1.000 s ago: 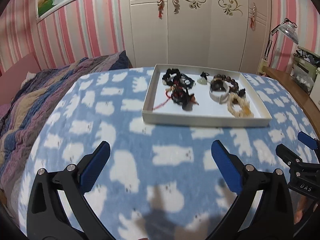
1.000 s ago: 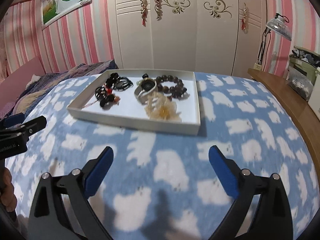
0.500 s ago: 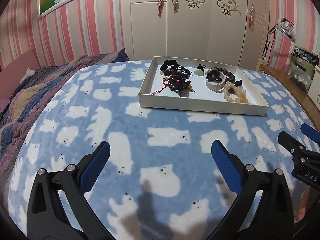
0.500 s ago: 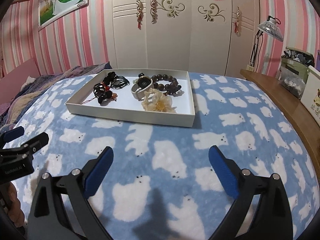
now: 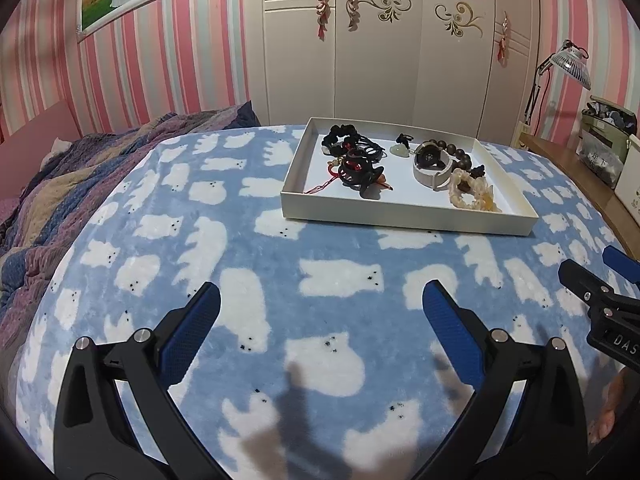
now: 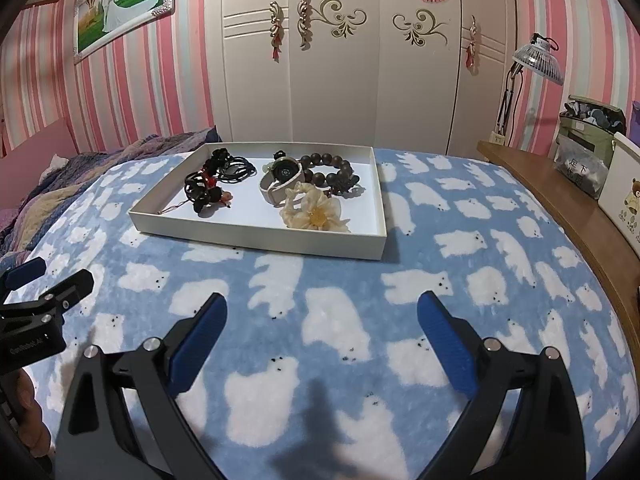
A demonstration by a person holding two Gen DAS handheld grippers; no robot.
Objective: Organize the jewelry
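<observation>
A shallow white tray (image 6: pixel 256 242) is set on a blue blanket (image 6: pixel 340 320) printed with white bears, well beyond both grippers. Inside the tray, black cords with red beads (image 6: pixel 208 188) are gathered at the left, a pale-strapped watch (image 6: pixel 280 178) is placed in the middle, a dark wooden bead bracelet (image 6: pixel 332 170) is laid at the far right, and a cream fabric flower scrunchie (image 6: pixel 316 212) is seen nearest the front wall. The left gripper (image 5: pixel 320 312) is held above the blanket with its blue-padded jaws spread wide and nothing between them; the right gripper (image 6: pixel 322 320) is likewise held wide and empty. On the right gripper's body, seen at the right edge of the left view, the letters "DAS" are read; on the left gripper's body, in the right view, small white lettering is seen but cannot be made out. Chinese characters are printed on a bag (image 6: pixel 580 170) on the wooden desk (image 6: pixel 560 208) at the right.
</observation>
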